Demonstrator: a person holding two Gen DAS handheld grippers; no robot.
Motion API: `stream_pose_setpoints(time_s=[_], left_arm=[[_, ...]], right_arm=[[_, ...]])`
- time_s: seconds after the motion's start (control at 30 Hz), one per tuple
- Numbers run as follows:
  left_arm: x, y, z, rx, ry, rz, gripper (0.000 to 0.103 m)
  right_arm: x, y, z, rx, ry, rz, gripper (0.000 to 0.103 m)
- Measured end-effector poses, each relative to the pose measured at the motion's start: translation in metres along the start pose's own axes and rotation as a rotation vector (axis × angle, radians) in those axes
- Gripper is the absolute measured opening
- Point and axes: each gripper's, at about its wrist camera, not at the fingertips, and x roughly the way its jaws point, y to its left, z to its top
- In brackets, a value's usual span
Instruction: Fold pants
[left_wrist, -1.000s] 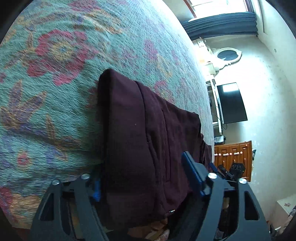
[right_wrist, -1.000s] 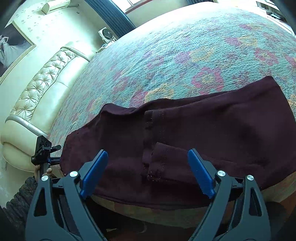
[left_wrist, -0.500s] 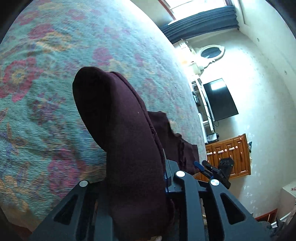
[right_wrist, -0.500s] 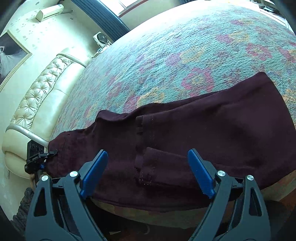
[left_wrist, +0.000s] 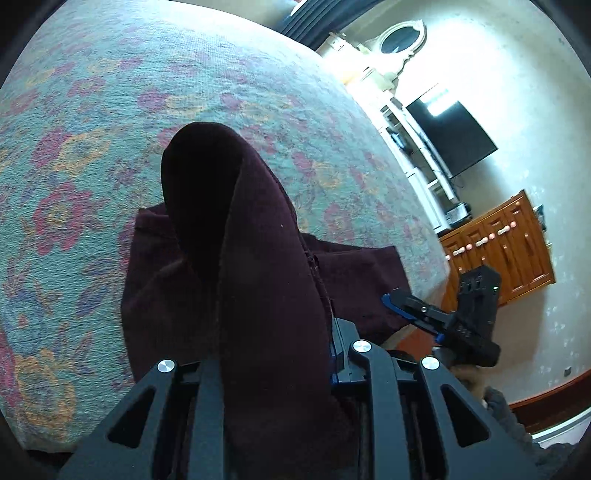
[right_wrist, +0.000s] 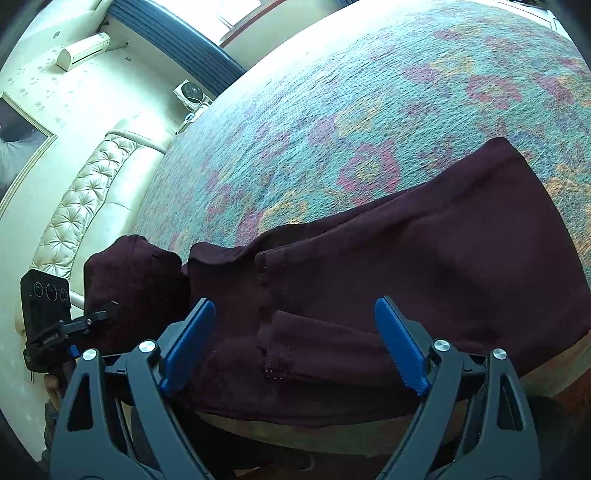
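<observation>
My left tool (left_wrist: 273, 369) is clamped on one end of the dark red pants (right_wrist: 424, 266), lifted off the bed (right_wrist: 369, 92), so I think I'm mid-fold & next must lay that end flat over the rest. My right tool (right_wrist: 295, 347) is spread wide w/ nothing held, just over the pants' near edge. 1 pants, 2 tools.

Dark maroon pants (right_wrist: 424, 273) lie on the bed's edge, one end lifted.

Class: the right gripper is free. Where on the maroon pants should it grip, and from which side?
Probably the near edge of the pants at the bed's rim, approached from the front: the right gripper already straddles it, open.
</observation>
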Motion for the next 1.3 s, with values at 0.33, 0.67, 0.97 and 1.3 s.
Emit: stream_pose_setpoints(time_s=[0.33, 0.67, 0.97, 1.3], left_arm=[[0.105, -0.075, -0.031, 0.298, 0.060, 0.505, 0.048], [0.025, -0.094, -0.037, 0.351, -0.233, 0.454, 0.081], [-0.048, 0.011, -0.050, 0.043, -0.322, 0.539, 0.084], [-0.035, 0.039, -0.059, -0.046, -0.252, 0.520, 0.084]], right_arm=[[-0.001, -0.014, 0.006, 0.052, -0.001, 0.013, 0.088], [-0.005, -0.025, 0.013, 0.152, 0.037, 0.147, 0.088], [0.039, 0.015, -0.002, 0.078, 0.222, 0.229, 0.087], [0.077, 0.029, -0.013, 0.028, 0.319, 0.198, 0.029]])
